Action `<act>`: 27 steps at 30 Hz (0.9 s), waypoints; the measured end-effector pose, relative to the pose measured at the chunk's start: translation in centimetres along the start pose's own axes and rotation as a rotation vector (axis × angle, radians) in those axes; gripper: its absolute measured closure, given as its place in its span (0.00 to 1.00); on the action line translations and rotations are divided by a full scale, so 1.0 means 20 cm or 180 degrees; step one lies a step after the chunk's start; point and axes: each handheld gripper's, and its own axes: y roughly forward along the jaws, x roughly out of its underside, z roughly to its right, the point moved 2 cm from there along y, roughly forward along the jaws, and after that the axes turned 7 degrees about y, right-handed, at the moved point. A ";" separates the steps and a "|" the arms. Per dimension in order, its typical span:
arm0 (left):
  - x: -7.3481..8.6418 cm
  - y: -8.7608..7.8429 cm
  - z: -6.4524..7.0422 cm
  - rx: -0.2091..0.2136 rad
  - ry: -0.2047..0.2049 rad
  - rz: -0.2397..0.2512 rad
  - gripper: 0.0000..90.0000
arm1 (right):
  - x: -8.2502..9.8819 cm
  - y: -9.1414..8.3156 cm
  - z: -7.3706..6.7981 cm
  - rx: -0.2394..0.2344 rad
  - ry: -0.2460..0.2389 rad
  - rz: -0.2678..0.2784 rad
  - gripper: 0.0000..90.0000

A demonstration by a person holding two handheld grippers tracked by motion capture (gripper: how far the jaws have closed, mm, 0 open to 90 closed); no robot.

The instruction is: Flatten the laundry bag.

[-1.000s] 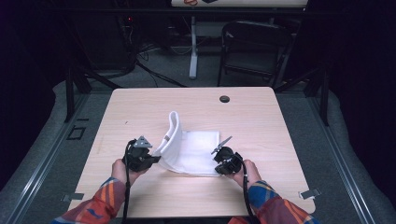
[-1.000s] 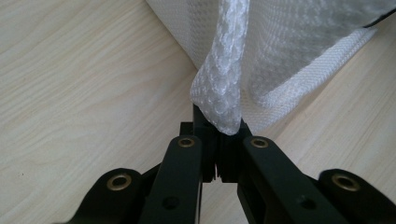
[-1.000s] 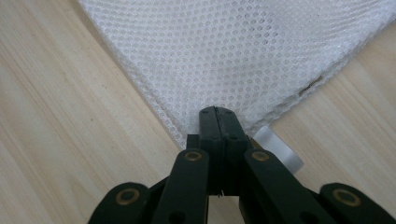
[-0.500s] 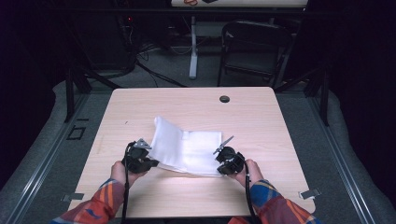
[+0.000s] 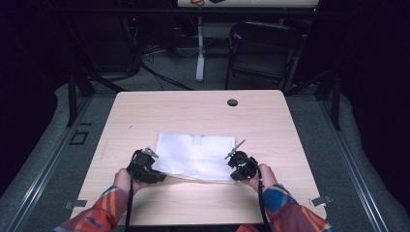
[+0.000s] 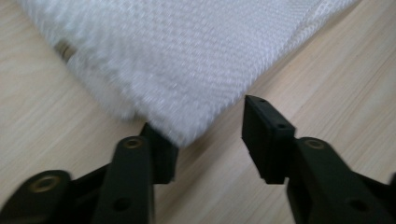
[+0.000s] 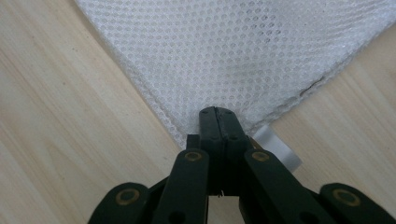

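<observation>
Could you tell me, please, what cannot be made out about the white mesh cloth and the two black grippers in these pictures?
- High view: the jaws of the left gripper and right gripper are too small to read.
- Left gripper view: the near corner of the white mesh cloth is blurred, so its weave is unclear there.
- Right gripper view: the shut jaws cover the cloth's corner; the small white tab is partly hidden behind them.
- High view: the small mark at the cloth's far edge is too small to identify.
</observation>
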 end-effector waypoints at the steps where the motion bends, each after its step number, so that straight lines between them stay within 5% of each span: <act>1: 0.01 -0.01 -0.01 0.0003 -0.0035 -0.0004 0.57 | 0.00 0.00 0.01 0.0000 0.0015 -0.0009 1.00; 8: 0.09 -0.13 -0.05 -0.0117 -0.0225 0.0154 0.32 | 0.01 -0.01 0.04 0.0030 0.0026 -0.0042 1.00; 10: 0.11 -0.16 -0.07 -0.0169 -0.0283 0.0262 0.28 | 0.00 -0.05 0.05 -0.0044 0.0016 0.0044 0.85; 12: 0.11 -0.18 -0.07 -0.0181 -0.0297 0.0306 0.23 | 0.00 -0.07 0.05 -0.0076 0.0028 0.0133 0.81; 13: 0.10 -0.19 -0.07 -0.0187 -0.0285 0.0378 0.21 | -0.01 -0.12 0.04 -0.0102 0.0016 0.0282 0.69; 16: 0.05 -0.20 -0.04 -0.0229 -0.0130 0.0457 0.19 | 0.00 -0.17 0.03 -0.0122 0.0052 0.0438 0.53; 18: 0.03 -0.19 -0.03 -0.0230 -0.0099 0.0472 0.19 | 0.01 -0.18 0.03 -0.0124 0.0073 0.0426 0.40; 27: -0.14 -0.10 0.06 -0.0077 0.0240 0.0485 0.19 | 0.08 -0.23 0.03 -0.0162 0.0171 0.0487 0.17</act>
